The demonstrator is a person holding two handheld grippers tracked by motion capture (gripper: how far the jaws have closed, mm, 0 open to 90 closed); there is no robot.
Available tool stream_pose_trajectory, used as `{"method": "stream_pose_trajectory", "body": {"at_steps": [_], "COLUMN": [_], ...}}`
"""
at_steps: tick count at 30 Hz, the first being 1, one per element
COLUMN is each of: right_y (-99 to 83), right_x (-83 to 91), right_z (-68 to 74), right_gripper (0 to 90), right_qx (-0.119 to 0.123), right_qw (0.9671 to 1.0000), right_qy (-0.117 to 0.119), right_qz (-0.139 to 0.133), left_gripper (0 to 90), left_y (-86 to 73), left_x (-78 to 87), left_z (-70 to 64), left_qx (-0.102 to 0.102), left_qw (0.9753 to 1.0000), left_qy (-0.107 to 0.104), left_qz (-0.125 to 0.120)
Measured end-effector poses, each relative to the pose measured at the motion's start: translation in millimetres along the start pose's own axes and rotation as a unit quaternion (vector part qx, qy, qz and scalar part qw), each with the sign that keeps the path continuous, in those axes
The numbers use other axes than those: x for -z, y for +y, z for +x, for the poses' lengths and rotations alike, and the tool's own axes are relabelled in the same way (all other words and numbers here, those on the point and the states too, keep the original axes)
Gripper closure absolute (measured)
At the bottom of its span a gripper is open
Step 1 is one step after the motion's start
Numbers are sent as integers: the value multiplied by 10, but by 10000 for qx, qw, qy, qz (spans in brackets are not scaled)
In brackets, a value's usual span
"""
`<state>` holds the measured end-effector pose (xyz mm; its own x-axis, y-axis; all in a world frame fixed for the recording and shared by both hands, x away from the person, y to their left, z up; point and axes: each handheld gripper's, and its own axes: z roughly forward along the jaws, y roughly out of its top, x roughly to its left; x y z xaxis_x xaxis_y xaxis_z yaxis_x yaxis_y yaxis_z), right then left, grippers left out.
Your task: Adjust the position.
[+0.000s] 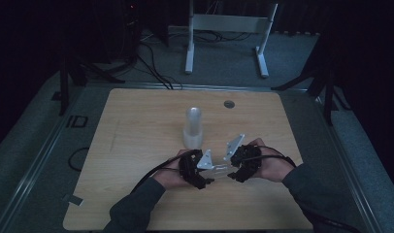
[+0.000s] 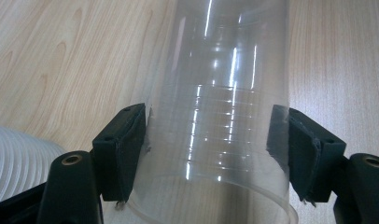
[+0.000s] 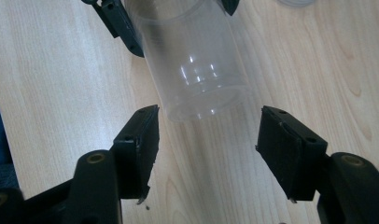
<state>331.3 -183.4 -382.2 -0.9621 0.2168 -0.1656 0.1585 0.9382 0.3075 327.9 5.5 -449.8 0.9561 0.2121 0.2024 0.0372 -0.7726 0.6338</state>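
Both forearms come in low and meet in front of the body. The left gripper (image 1: 210, 171) has its jaws pressed closed on something; facing it, the right gripper (image 1: 229, 171) is spread wide, jaws touching nothing

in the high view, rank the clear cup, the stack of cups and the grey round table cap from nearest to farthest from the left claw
1. Clear cup: gripped in the left claw, lying between both claws.
2. Stack of cups: upright just beyond, mid-table.
3. Grey round cap: farthest, near the table's far edge.
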Motion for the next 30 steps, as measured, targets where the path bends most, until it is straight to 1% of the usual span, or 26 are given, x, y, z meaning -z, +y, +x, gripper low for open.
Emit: {"method": "stream_pose_trajectory", "body": {"at_steps": [4, 8, 12, 15, 17, 23, 30], "right_y": [12, 25, 38, 50, 53, 58, 71], "right_x": [-21, -59, -109, -145, -155, -186, -220], "right_z": [10, 37, 50, 70, 73, 83, 94], "right_gripper": [368, 359, 351, 346, 346, 341, 341], "right_qx": [61, 72, 159, 199, 212, 223, 274], "right_qw": [10000, 9999, 9998, 9996, 9995, 9994, 9992], "right_qy": [5, 90, 106, 137, 146, 161, 181], "right_qz": [30, 46, 107, 178, 175, 214, 236], "left_gripper": [292, 292, 292, 292, 292, 291, 291], "left_y": [5, 13, 24, 25, 24, 27, 28], "left_x": [-5, 1, 9, 12, 14, 30, 42], "left_z": [-7, -9, -18, -24, -23, -14, -15], "left_qx": [-18, -44, -115, -124, -128, -81, -78], "left_qw": [10000, 10000, 9999, 9999, 9998, 9997, 9995], "left_qy": [-13, -47, -70, -104, -128, -212, -290], "left_qz": [12, 30, 59, 38, 42, -44, -118]}}
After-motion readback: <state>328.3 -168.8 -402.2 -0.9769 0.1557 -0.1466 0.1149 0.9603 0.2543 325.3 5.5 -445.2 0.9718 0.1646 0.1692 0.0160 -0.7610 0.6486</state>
